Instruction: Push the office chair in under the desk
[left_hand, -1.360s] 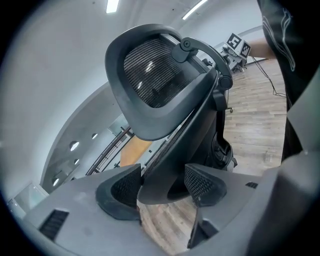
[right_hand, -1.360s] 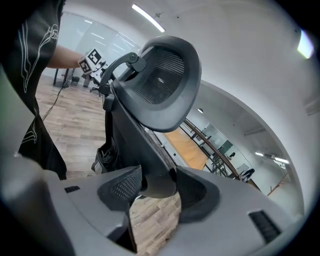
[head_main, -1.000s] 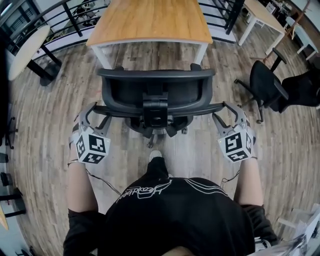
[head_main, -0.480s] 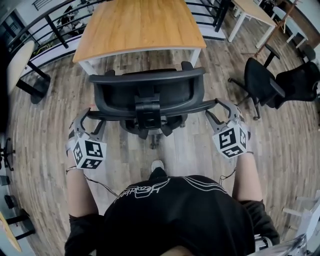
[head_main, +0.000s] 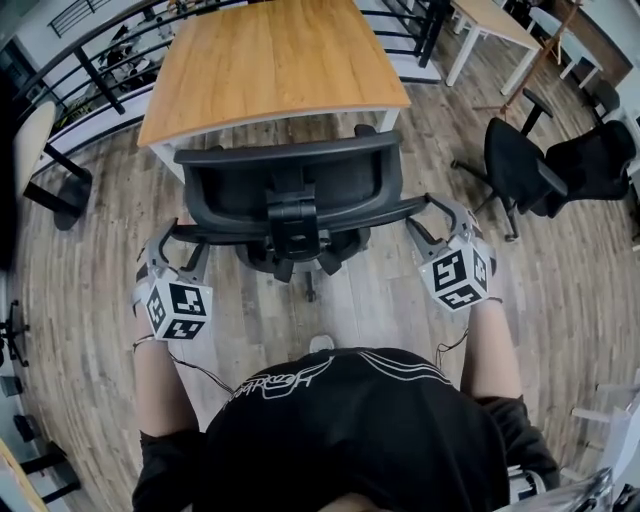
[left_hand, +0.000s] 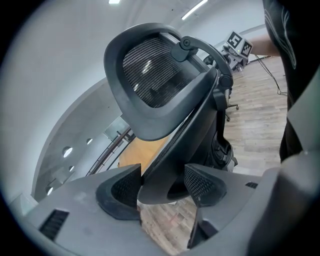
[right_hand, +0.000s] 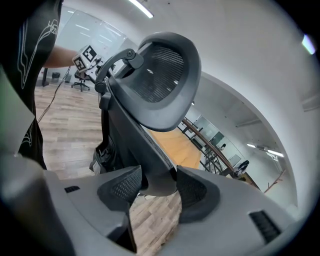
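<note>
Two holds: one at each end of the office chair (head_main: 290, 185) back bar.
Left gripper (head_main: 180, 238): clamped on the bar's left tip.
Right gripper (head_main: 432, 215): clamped on the right tip.
Desk (head_main: 270, 60): just beyond the chair.
Progress: the chair's front reaches the desk's near edge; most of the push likely remains.

The chair (head_main: 290, 175) is matt black plastic with a fine mesh back (left_hand: 150, 70). The surface (head_main: 270, 60) has a smooth, warm wood top; the floor (head_main: 90, 280) is grey-brown plank, streaky-grained. The left tongs (left_hand: 162, 185) are matt grey plastic, their pads (left_hand: 202, 182) dark and dimpled.
</note>
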